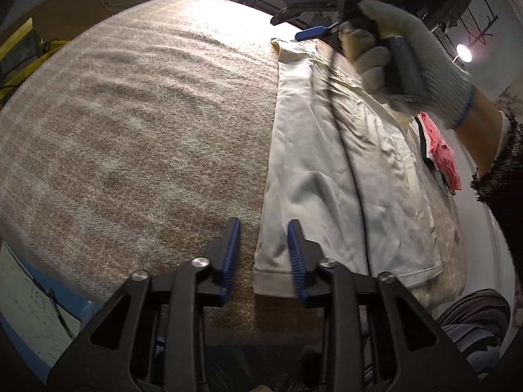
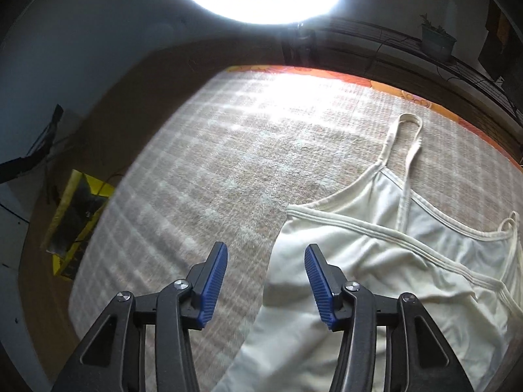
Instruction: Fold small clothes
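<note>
The left gripper (image 1: pixel 264 258) hangs spread over the hem corner of a cream camisole (image 1: pixel 330 176) on a plaid blanket (image 1: pixel 137 137).

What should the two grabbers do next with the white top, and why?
Probably close the open left gripper on the hem corner of the cream strappy camisole, since that corner lies between its blue fingers. The right gripper is open too.

We've got open plaid blanket (image 1: pixel 137 130) all along the left of the white camisole (image 1: pixel 313 170). On the right side the gloved right hand (image 1: pixel 402 62) hangs over it, and a pink garment pile (image 1: pixel 441 150) crowds that edge.
</note>
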`<state>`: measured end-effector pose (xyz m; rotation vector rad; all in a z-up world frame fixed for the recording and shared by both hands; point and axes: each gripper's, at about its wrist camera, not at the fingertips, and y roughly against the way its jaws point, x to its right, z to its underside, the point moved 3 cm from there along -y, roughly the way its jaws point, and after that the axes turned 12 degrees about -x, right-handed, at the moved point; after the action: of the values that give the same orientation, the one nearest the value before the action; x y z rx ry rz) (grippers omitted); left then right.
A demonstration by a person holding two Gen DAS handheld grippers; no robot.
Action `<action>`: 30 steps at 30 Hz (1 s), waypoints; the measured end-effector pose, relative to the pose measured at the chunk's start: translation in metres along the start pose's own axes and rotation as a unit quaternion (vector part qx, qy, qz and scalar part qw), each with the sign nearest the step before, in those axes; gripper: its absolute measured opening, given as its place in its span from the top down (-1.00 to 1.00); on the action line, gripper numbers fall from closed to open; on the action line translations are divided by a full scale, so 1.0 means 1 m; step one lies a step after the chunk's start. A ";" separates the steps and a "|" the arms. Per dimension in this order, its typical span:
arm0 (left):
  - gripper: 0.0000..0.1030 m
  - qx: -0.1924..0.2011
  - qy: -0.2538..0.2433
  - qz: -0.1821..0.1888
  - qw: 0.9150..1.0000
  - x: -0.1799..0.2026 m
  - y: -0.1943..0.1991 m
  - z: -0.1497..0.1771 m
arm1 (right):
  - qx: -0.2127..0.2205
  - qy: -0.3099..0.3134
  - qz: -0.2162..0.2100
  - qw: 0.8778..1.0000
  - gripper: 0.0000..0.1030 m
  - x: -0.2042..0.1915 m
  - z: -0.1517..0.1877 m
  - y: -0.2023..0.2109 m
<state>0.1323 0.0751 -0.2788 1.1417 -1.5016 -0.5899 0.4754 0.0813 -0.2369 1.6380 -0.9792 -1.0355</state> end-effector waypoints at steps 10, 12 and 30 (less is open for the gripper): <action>0.99 0.012 -0.016 0.026 0.999 0.004 0.009 -0.002 | -0.050 -0.004 0.054 0.997 0.16 0.003 -0.027 -0.041; 1.00 0.016 -0.020 0.028 0.999 0.007 0.012 -0.003 | -0.055 0.005 0.058 0.997 0.16 0.000 -0.029 -0.043; 1.00 0.037 -0.085 0.017 0.996 0.041 0.035 0.003 | -0.016 0.025 0.062 0.998 1.00 0.017 -0.022 -0.015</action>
<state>0.1204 0.0524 -0.2308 1.1440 -1.6974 -0.6243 0.5034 0.0758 -0.2504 1.5498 -1.0134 -0.9175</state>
